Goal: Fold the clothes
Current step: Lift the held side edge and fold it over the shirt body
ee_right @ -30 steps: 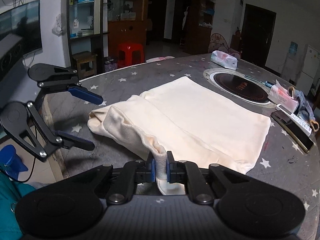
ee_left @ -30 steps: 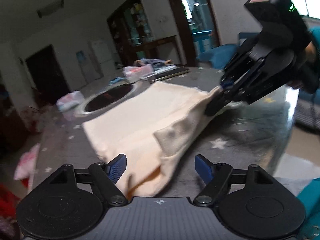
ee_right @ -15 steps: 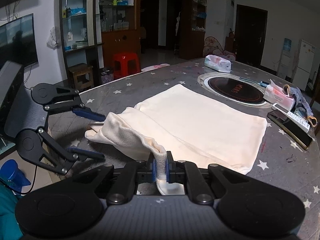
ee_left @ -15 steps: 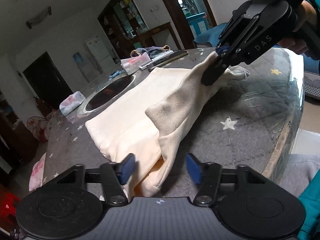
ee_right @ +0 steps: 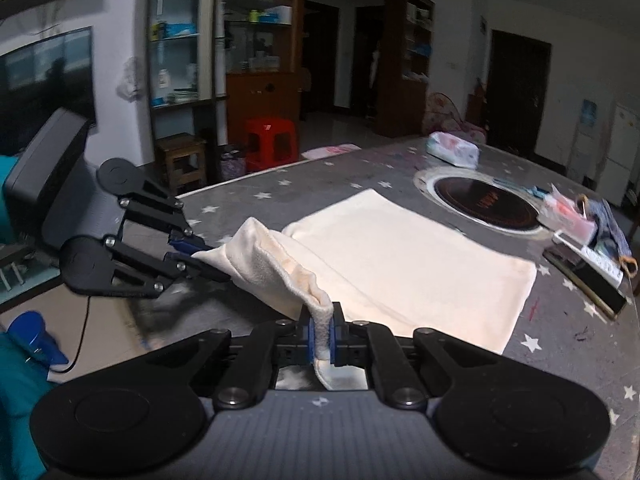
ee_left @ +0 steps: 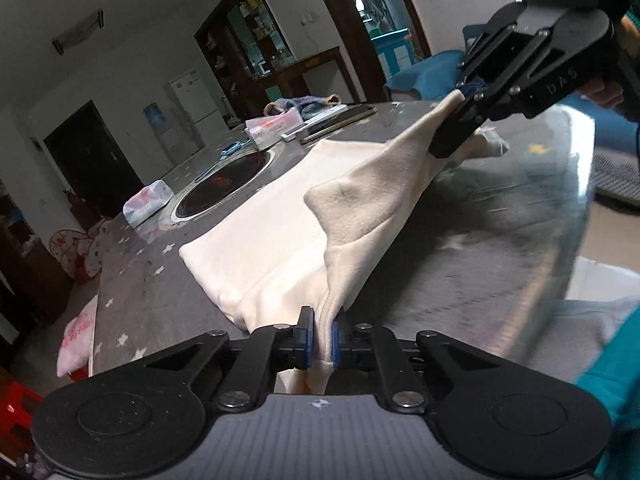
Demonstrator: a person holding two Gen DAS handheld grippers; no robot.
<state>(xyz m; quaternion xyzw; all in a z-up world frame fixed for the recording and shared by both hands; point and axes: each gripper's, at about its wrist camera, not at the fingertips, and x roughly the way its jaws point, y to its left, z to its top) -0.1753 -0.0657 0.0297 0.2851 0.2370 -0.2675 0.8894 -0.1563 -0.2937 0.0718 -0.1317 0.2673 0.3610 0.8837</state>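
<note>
At six o'clock in your left wrist view, your left gripper (ee_left: 321, 336) is now clamped on the near edge of the cream fleece garment (ee_left: 280, 232); a second ago its blue pads stood wide apart with the cloth lying loose between them. Your right gripper (ee_right: 321, 334) is pinched on the other end of that same near edge, as it was a second ago. From the right wrist view, the left gripper (ee_right: 200, 254) sits at nine o'clock with the cloth corner between its tips. The edge between your two grippers is raised off the grey star-printed tabletop (ee_left: 460, 264) in a slack ridge, where earlier it slumped low.

The rest of the garment lies flat toward twelve o'clock on the table. You have one garment and two grippers, both gripping it.

Beyond the cloth, at one o'clock in the right view, is one round black inset hob (ee_right: 486, 203). Past it at two o'clock lies one pink-and-white tissue pack (ee_right: 566, 218), and at three o'clock one black phone (ee_right: 588, 286). Another white tissue pack (ee_right: 453, 149) rests at twelve o'clock, beyond the hob.
</note>
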